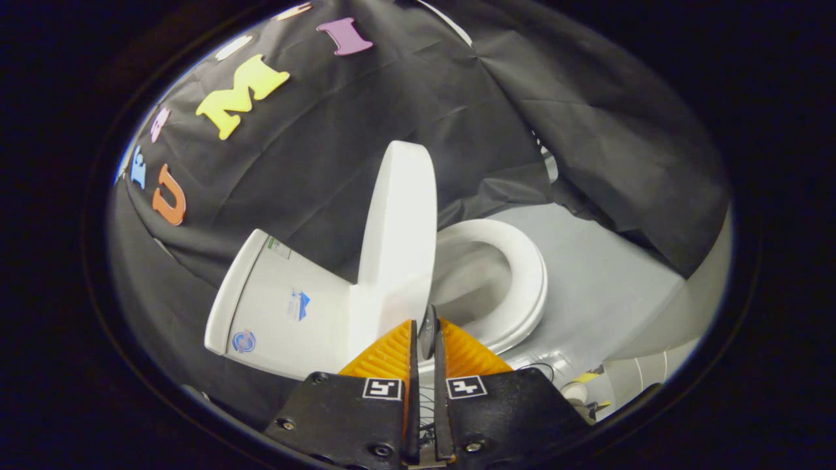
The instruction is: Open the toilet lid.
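The white toilet appears tilted in this view. Its lid is raised and stands about upright against the tank. Beyond the lid, the seat ring lies down around the open bowl. My gripper is at the lid's near edge with its fingers drawn close together. A thin grey sliver of that edge sits pinched between the fingertips. The lid's hinge is hidden behind the fingers.
Grey floor spreads past the seat. Black cloth hangs behind and beside the toilet. Some small objects and a cable lie on the floor near my right finger.
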Demonstrator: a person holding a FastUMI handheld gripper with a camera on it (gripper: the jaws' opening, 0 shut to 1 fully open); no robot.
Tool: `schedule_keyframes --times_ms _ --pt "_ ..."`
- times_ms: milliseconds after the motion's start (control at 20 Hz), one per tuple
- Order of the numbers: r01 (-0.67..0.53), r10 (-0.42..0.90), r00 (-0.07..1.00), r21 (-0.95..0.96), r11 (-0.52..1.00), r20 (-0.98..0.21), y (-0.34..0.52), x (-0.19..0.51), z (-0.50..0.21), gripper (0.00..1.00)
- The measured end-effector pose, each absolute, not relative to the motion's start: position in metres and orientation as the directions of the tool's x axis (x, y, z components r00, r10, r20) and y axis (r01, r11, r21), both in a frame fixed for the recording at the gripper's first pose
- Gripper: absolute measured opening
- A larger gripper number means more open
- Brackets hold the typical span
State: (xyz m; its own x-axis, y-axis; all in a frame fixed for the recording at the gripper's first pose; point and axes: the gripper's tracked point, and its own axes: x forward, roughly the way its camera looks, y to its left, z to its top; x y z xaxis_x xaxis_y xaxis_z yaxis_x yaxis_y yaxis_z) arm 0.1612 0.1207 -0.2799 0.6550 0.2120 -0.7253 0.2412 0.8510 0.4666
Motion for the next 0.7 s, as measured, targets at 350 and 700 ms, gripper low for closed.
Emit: schedule_keyframes --times_ms 350,700 --pt "0.218 0.195 0.664 0.437 0.873 -0.721 0.135 0.161 -0.265 0.12" --pt "0.190 0.171 0.674 0.392 0.900 -0.719 0.147 0.162 -0.254 0.12"
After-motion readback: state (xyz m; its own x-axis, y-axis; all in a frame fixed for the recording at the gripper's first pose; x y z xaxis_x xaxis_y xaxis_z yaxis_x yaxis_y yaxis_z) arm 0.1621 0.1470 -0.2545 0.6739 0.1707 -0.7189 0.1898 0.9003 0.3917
